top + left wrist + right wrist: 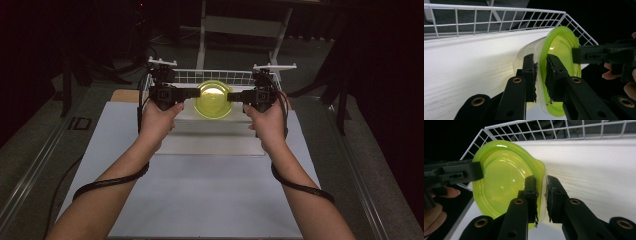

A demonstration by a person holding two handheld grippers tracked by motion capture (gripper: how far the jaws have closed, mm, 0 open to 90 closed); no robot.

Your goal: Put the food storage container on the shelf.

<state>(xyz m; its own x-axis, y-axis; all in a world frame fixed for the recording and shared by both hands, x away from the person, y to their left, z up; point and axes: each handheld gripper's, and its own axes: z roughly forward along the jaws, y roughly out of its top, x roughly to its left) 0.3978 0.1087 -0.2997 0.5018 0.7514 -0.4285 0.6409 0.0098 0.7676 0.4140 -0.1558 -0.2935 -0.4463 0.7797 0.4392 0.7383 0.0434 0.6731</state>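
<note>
Two bare forearms reach up from the near edge of a pale table (210,200); the left gripper (192,93) has its jaws pinched nearly together on the left rim of a clear container with a yellow-green lid (213,99), held above a white tray (210,142); the right gripper (235,96) pinches the container's right rim; a white wire basket (212,76) stands just behind the container.

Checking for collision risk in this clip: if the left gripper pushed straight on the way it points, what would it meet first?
The left gripper points across at the right gripper, both shut on the bowl's rim. Going on, it would push the bowl first, then probably meet the right gripper's fingers on the far rim.
</note>
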